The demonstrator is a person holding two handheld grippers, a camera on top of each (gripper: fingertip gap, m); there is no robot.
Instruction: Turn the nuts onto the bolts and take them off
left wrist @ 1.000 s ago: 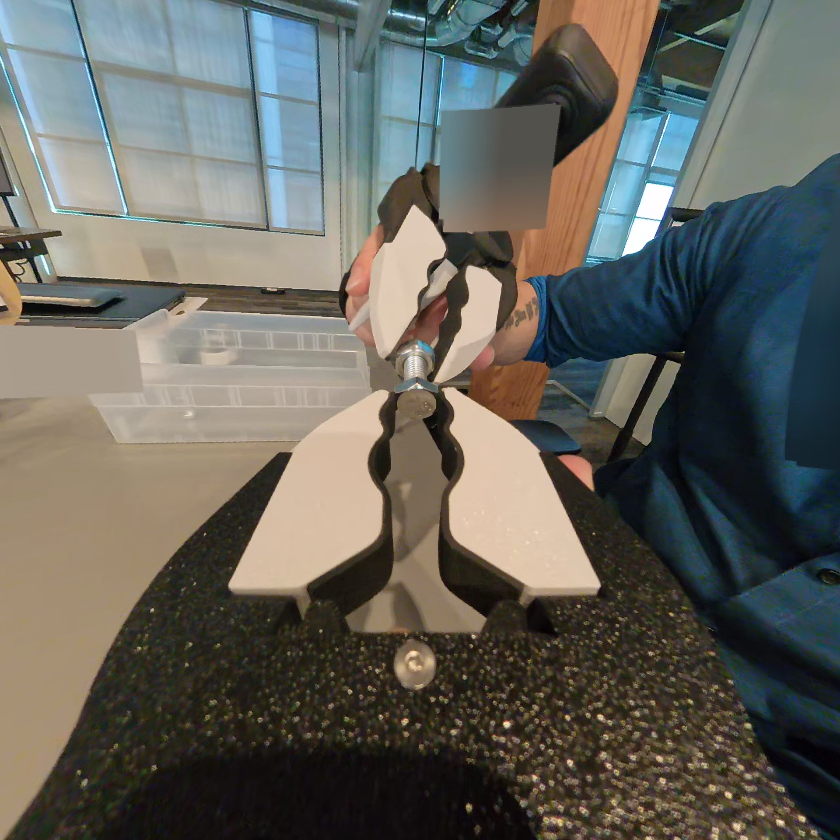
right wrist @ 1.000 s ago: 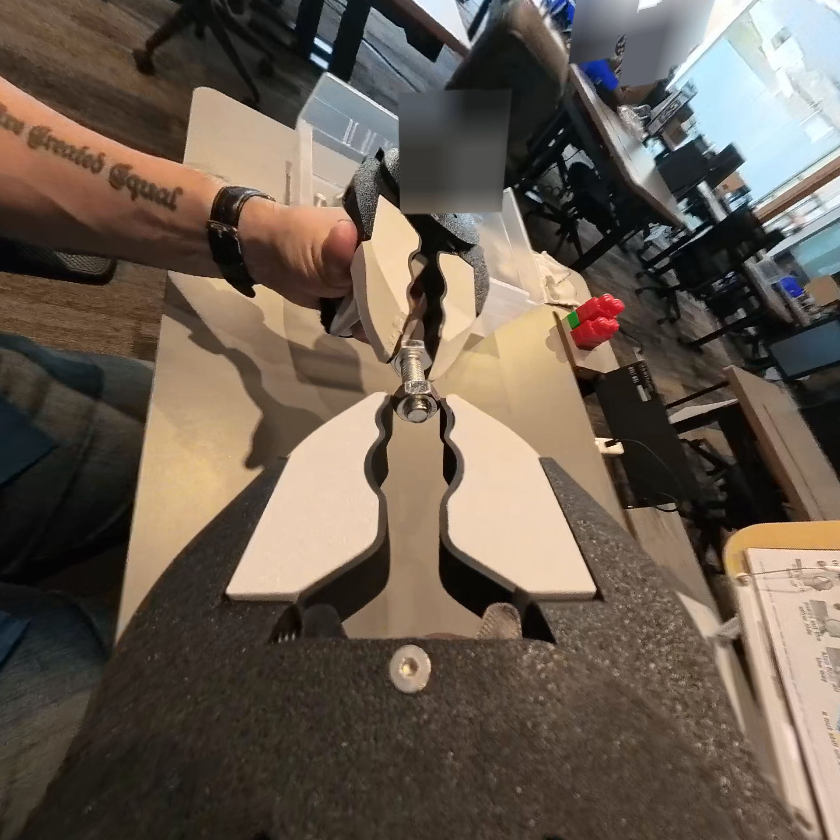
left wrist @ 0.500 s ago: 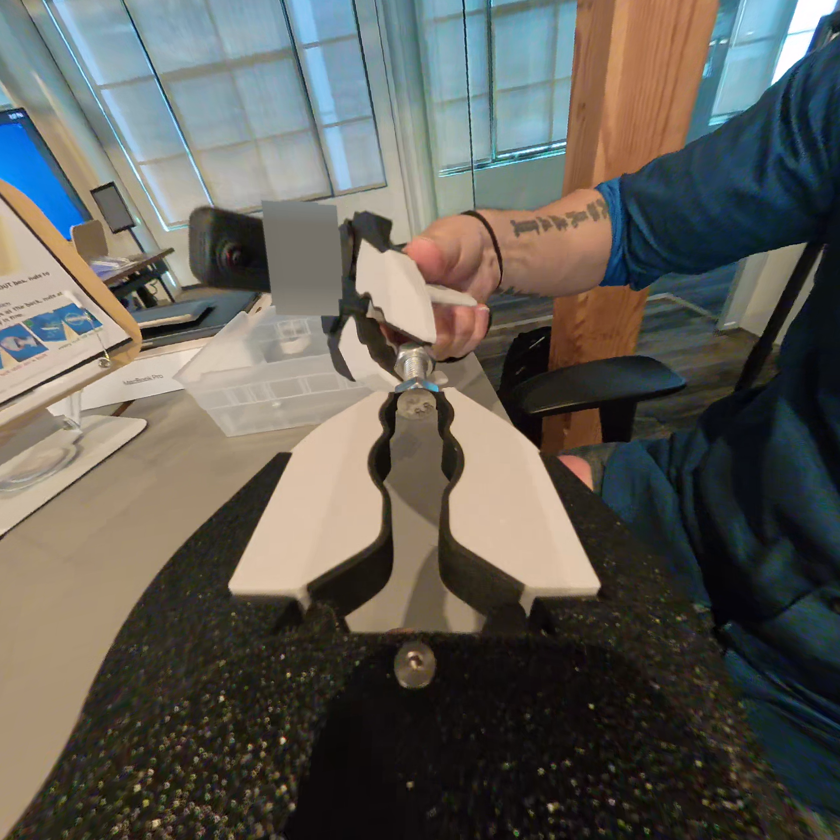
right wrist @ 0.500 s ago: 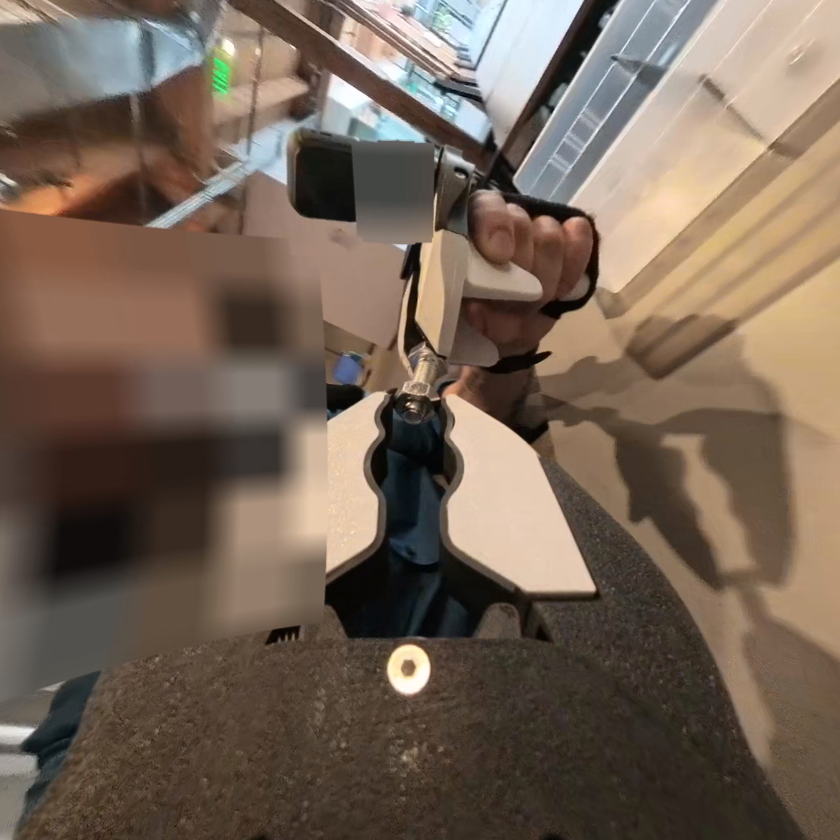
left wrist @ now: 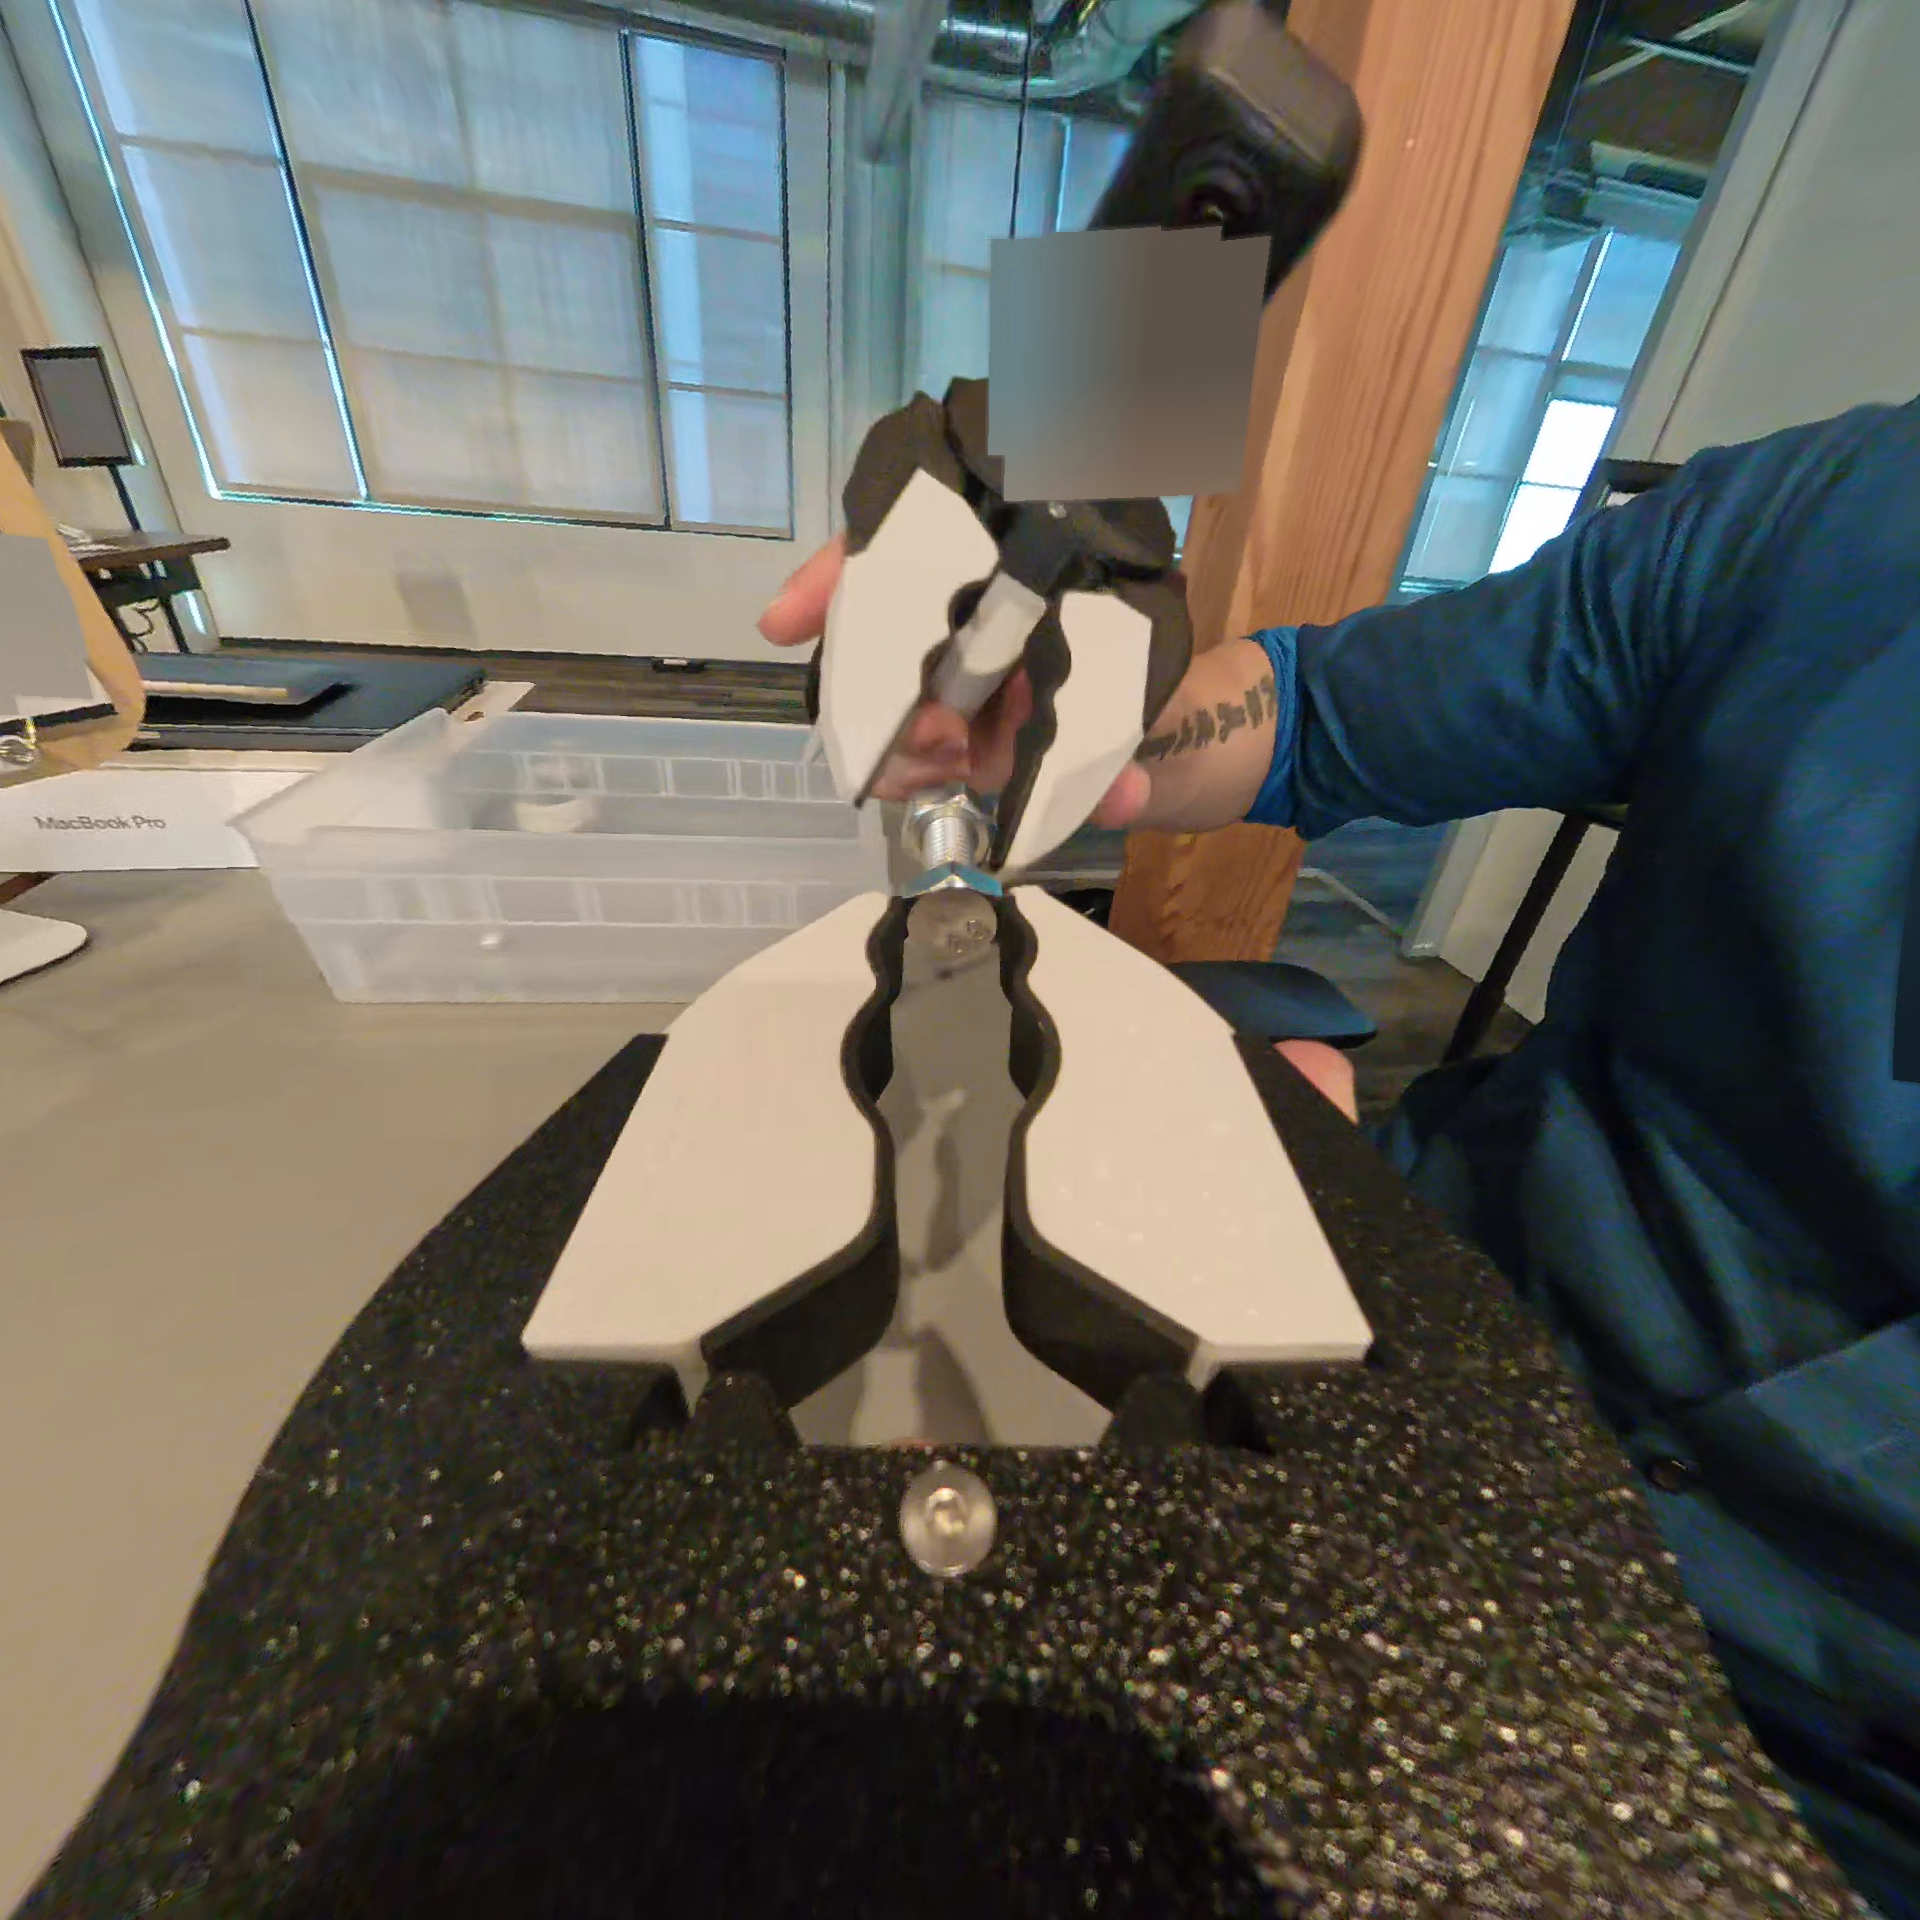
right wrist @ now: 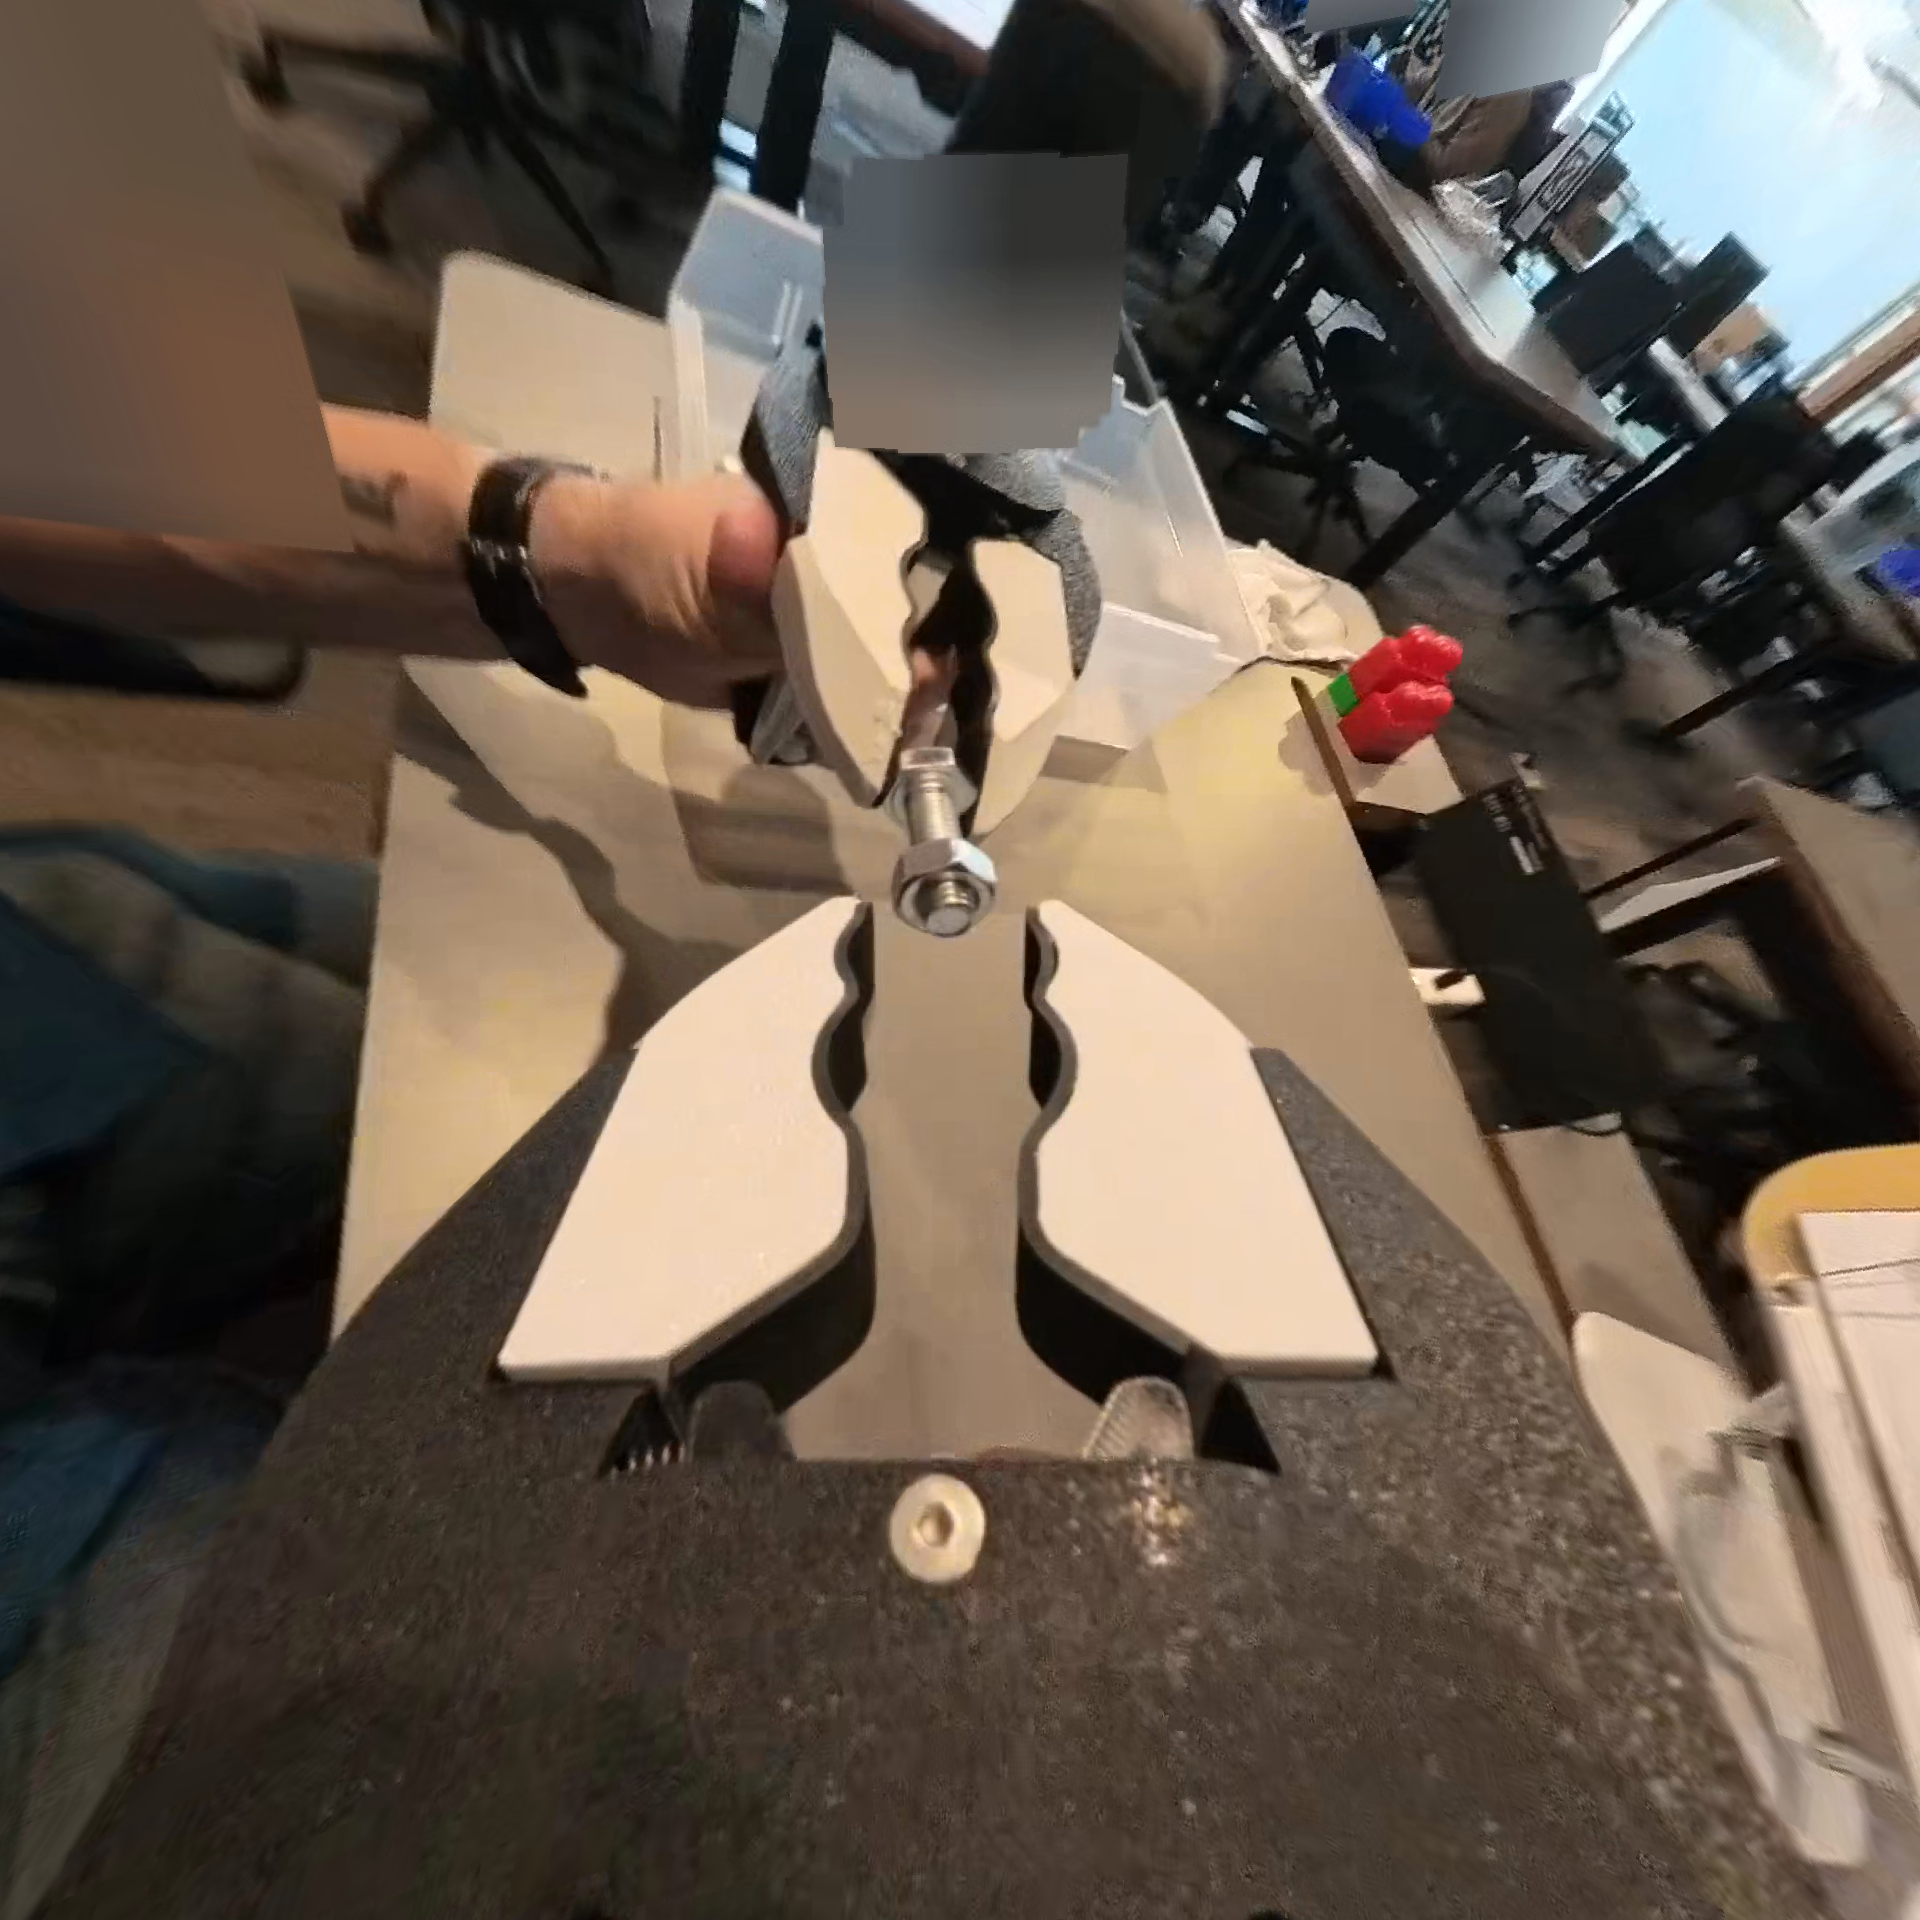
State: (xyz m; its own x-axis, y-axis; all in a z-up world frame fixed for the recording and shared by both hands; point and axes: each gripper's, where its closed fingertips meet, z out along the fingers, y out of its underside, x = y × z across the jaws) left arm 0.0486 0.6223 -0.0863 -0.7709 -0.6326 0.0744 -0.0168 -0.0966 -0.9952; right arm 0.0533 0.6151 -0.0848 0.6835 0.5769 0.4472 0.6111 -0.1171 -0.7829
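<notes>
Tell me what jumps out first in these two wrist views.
A silver bolt is held in mid-air between the two grippers. The left gripper is shut on its head, and the nut sits near the threaded end, between the tips of the open right gripper, apparently untouched. Behind them a clear plastic bin stands on the table, with red blocks near the table's edge.

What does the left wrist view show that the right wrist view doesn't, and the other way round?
Only the left wrist view: tall windows, a wooden post and a blue sleeve.
Only the right wrist view: red blocks at the table's edge and a black wristband.
Both: the bolt with its nut, the left gripper gripping the bolt's head, the open right gripper and a clear bin.
</notes>
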